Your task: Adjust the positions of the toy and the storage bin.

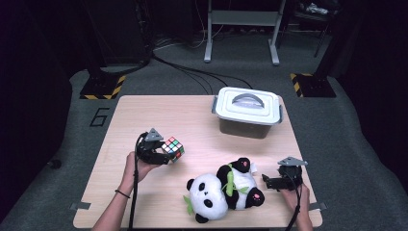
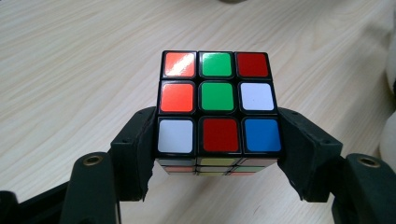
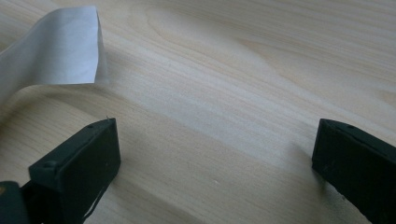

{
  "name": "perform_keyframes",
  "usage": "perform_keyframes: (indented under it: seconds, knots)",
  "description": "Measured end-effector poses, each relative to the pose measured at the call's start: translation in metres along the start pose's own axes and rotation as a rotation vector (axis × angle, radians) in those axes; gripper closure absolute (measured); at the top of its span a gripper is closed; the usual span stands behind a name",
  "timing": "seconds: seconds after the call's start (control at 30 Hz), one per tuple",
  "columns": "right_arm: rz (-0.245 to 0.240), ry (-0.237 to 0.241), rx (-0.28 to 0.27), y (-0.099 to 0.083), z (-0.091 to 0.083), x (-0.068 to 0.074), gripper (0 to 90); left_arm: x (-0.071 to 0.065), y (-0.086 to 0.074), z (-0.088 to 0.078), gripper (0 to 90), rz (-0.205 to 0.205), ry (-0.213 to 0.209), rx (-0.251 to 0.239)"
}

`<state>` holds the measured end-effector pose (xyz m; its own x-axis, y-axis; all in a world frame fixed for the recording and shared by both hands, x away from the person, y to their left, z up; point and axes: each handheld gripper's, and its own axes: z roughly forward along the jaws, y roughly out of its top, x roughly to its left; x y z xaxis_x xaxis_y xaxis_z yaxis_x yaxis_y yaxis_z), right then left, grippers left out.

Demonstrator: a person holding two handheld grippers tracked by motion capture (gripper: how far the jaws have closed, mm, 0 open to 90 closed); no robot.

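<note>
High overview, two close table-level views

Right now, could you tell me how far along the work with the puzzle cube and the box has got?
Done: the left gripper is shut on the puzzle cube, which appears held just above the table. In hand: carrying the cube. Left, probably: the storage box has its lid on, so if the cube goes inside, that must be opened. The right gripper is open beside the plush panda, which lies untouched.

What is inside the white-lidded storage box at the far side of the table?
That cannot be seen. The storage box has its white lid on, covering the contents. In the high view only the grey handle sits on top.
</note>
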<state>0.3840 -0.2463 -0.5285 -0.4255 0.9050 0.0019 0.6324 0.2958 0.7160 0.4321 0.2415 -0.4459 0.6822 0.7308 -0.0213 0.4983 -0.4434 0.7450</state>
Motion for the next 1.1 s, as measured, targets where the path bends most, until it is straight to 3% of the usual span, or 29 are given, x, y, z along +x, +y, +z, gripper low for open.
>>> perform_keyframes:
  seconds: [0.1, 0.4, 0.67, 0.93, 1.1]
  knots:
    - [0.001, -0.001, -0.001, 0.0, 0.0, 0.0, 0.4, 0.008, -0.007, -0.011, 34.5, -0.007, 0.021, 0.01]
    - [0.0, -0.002, -0.001, 0.0, 0.0, 0.0, 0.4, 0.028, -0.033, -0.033, 34.5, -0.117, 0.099, -0.015]
    - [0.001, -0.004, -0.001, 0.0, 0.0, 0.0, 0.5, 0.049, -0.051, -0.053, 34.5, -0.179, 0.162, -0.03]
    - [0.001, -0.005, 0.0, 0.0, 0.0, 0.0, 0.5, 0.074, -0.076, -0.062, 34.5, -0.248, 0.197, -0.012]
    - [0.001, -0.005, 0.0, 0.0, 0.0, 0.0, 0.4, 0.086, -0.087, -0.064, 34.5, -0.256, 0.195, 0.006]
